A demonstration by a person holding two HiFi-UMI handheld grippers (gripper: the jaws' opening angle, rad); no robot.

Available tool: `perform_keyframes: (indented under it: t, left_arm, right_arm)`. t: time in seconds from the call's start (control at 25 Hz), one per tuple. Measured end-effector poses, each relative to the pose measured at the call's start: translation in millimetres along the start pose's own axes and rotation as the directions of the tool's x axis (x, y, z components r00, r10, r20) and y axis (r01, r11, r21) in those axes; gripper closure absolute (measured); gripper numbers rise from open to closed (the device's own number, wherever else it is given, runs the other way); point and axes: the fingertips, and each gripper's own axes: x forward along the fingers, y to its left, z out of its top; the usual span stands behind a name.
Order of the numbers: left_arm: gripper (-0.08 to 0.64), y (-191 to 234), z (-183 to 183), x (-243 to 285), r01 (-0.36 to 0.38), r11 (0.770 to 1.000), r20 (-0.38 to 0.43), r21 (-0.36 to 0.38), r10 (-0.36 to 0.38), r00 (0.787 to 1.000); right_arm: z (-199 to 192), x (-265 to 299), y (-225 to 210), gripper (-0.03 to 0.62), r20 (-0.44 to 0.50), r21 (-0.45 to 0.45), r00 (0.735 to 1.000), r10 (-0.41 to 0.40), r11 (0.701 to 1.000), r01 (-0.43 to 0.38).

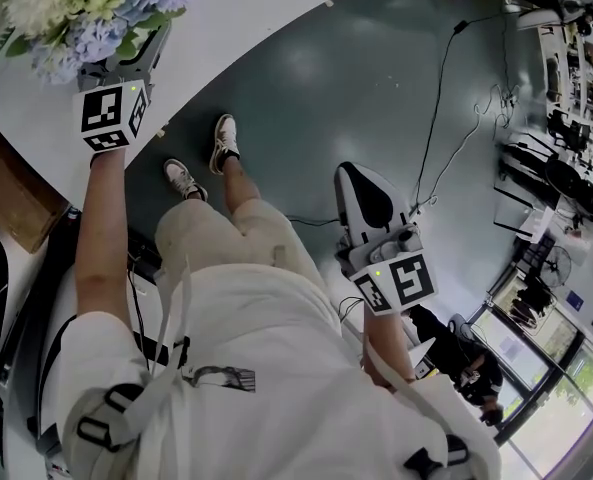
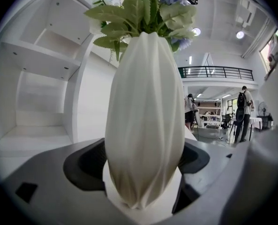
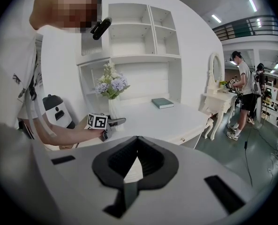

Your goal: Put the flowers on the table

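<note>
A white ribbed vase (image 2: 146, 121) with blue and white flowers (image 2: 143, 13) fills the left gripper view. My left gripper (image 2: 143, 191) is shut on its lower body, with a pad against each side. In the right gripper view the vase (image 3: 113, 108) stands upright at the near left corner of the white table (image 3: 176, 118), with the left gripper (image 3: 117, 121) at its base. From the head view the flowers (image 1: 96, 8) hide the left gripper's (image 1: 146, 53) tips. My right gripper (image 1: 361, 178) hangs shut and empty over the floor, off the table, jaws together (image 3: 131, 168).
A green book (image 3: 162, 103) lies further back on the table under white wall shelves (image 3: 143, 32). A white vanity with an oval mirror (image 3: 216, 78) stands to the right, with people (image 3: 244, 88) beyond it. Cables (image 1: 436, 118) run over the dark floor.
</note>
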Motion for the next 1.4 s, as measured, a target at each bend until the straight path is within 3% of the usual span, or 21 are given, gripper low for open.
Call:
perform_keyframes:
  t: [0.08, 0.16, 0.44, 0.76, 0.92, 1.4]
  left_arm:
    - [0.101, 1.1, -2.5, 0.5, 0.001, 1.000, -0.020, -0.013, -0.001, 1.000]
    - [0.091, 1.9, -3.1, -5.0, -0.001, 1.000, -0.032, -0.022, 0.000, 0.999]
    - [0.091, -1.5, -18.8, -21.3, -0.007, 1.000, -0.041, -0.030, 0.006, 0.999]
    - [0.091, -4.6, -5.5, -37.1, -0.016, 0.999, -0.046, -0.034, 0.014, 0.999]
    - [0.092, -19.1, -5.7, -48.7, -0.002, 0.999, -0.086, -0.045, -0.002, 0.996]
    - [0.092, -9.0, 26.0, -104.8, -0.146, 0.987, -0.150, -0.067, 0.134, 0.980]
  right_arm:
    - [4.4, -1.6, 0.6, 0.583, 0.005, 0.001, 1.000, 0.002, 1.000, -0.002]
    - [7.9, -2.8, 4.4, 0.583, 0.010, 0.000, 1.000, 0.006, 1.000, -0.006]
    - [1.2, 5.0, 11.6, 0.583, 0.032, -0.008, 0.999, 0.018, 1.000, -0.018]
    - [14.1, -1.2, 18.0, 0.583, 0.079, -0.016, 0.996, 0.029, 0.999, -0.027]
    - [19.6, -7.8, 21.6, 0.583, 0.097, -0.013, 0.994, 0.042, 0.999, -0.041]
    - [77.8, 10.3, 41.3, 0.583, 0.228, -0.075, 0.950, 0.214, 0.977, -0.202]
